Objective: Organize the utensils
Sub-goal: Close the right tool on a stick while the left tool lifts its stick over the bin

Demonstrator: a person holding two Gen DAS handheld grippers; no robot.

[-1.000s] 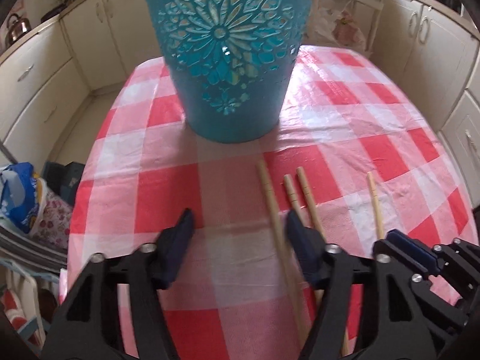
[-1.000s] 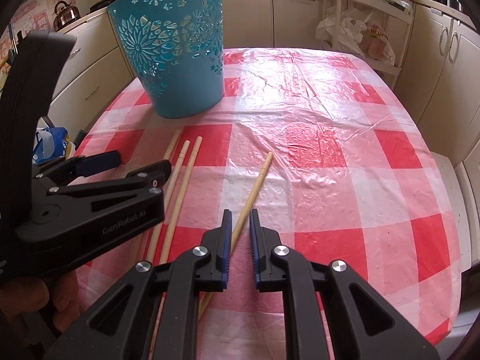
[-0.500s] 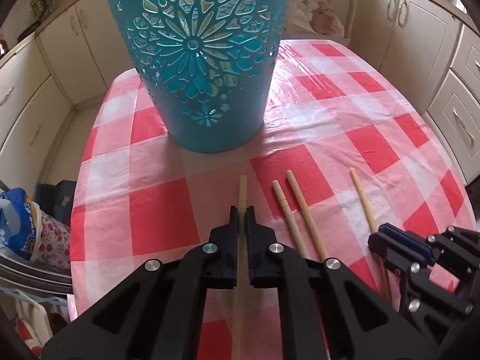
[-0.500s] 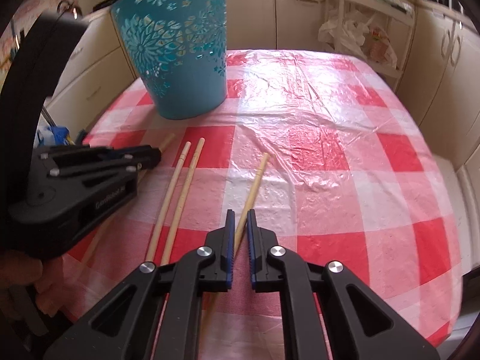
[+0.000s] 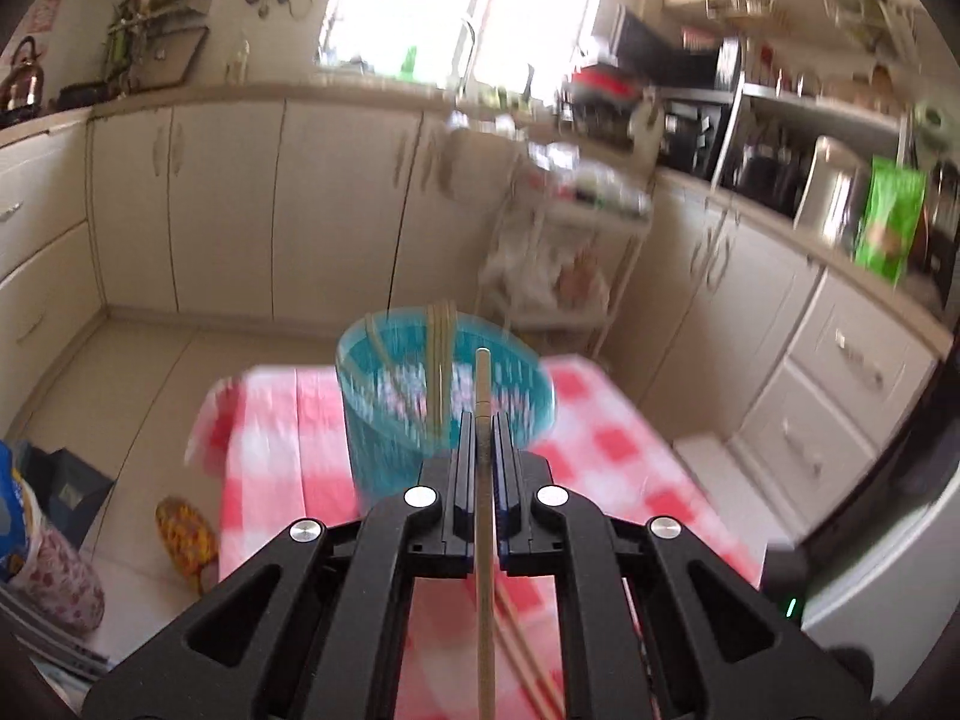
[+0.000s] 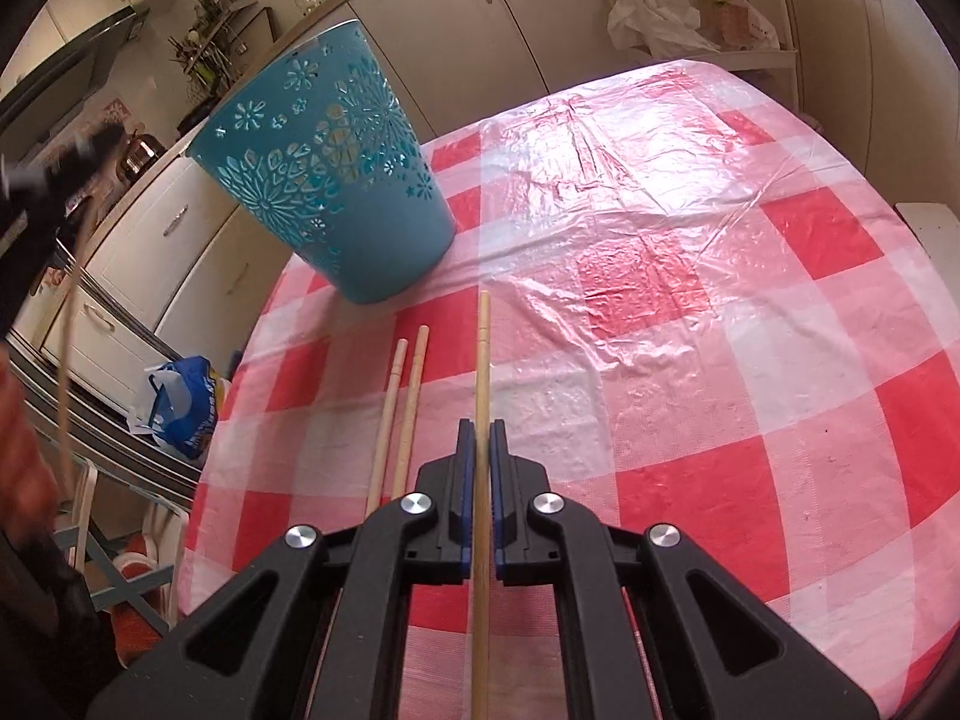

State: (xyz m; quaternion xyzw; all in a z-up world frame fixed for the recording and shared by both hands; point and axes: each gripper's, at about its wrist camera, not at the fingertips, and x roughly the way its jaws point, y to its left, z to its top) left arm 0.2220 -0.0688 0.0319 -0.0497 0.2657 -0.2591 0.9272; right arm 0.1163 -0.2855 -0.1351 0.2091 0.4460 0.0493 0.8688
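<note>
Left gripper (image 5: 482, 429): jaws clenched on a chopstick (image 5: 482, 384), held in the air, tip over the blue basket (image 5: 384, 420). Basket stands on the checked worktop (image 5: 270, 450), several chopsticks (image 5: 440, 360) upright inside. Frame blurred.

Right gripper (image 6: 482, 441): jaws clenched on another chopstick (image 6: 482, 348), low over the worktop. Two loose chopsticks (image 6: 401, 396) lie just left of it, side by side.

1. Your left gripper (image 5: 482, 432), open a second ago, has clamped a chopstick (image 5: 483, 528) and lifted it off the table, now centre frame above the blue basket (image 5: 384, 450).
2. Your right gripper (image 6: 482, 450) has closed on its chopstick (image 6: 482, 396).
</note>
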